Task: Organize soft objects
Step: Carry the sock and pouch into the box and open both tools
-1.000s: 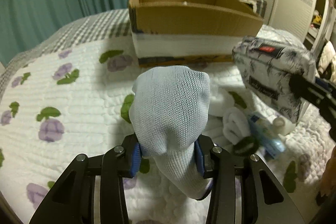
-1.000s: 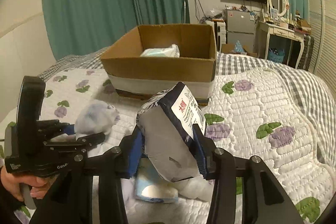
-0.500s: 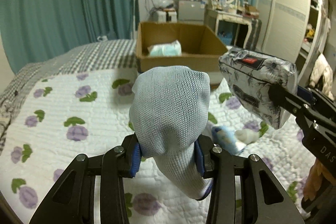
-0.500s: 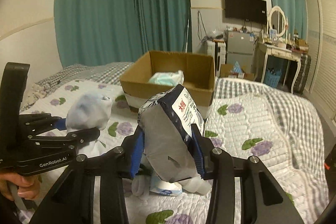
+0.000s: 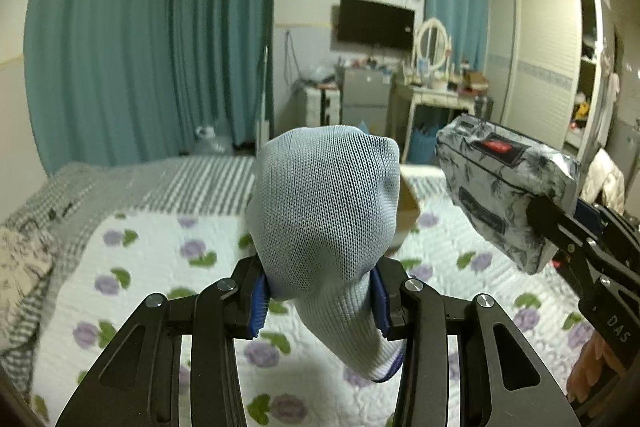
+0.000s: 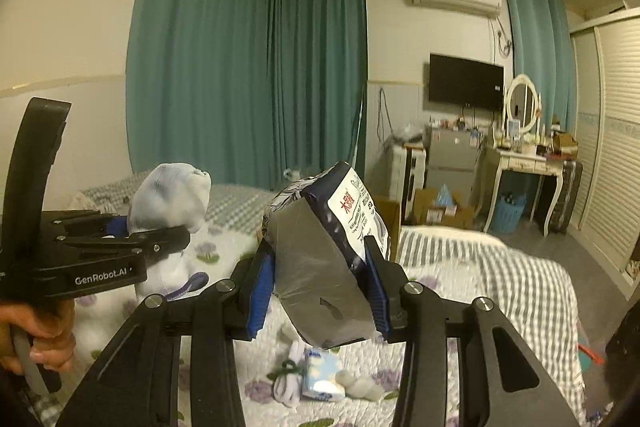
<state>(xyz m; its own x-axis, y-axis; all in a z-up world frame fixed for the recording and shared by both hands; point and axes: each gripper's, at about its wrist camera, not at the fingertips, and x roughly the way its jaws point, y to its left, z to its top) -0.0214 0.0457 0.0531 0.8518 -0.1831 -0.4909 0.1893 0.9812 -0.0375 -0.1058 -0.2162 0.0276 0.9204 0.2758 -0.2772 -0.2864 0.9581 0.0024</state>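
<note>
My left gripper (image 5: pixel 320 301) is shut on a pale blue rolled sock (image 5: pixel 326 211), held high above the bed; the same sock (image 6: pixel 170 197) and gripper (image 6: pixel 176 239) show at the left of the right wrist view. My right gripper (image 6: pixel 318 291) is shut on a dark floral tissue pack (image 6: pixel 324 259) with a white label, seen at the right of the left wrist view as the tissue pack (image 5: pixel 506 187). The cardboard box (image 5: pixel 408 203) on the bed is mostly hidden behind the sock, and the box (image 6: pixel 390 223) peeks out behind the pack.
A quilt with purple flowers (image 5: pixel 168 251) covers the bed. Below the pack lie a white rolled cloth (image 6: pixel 290 381), a small blue tissue packet (image 6: pixel 322 375) and a white roll (image 6: pixel 360 385). A hand (image 6: pixel 44 331) holds the left gripper. A dressing table (image 6: pixel 520 163) stands beyond the bed.
Both grippers have risen with their loads and tilted up; the box has sunk behind the sock and the pack, and more of the room now shows.
</note>
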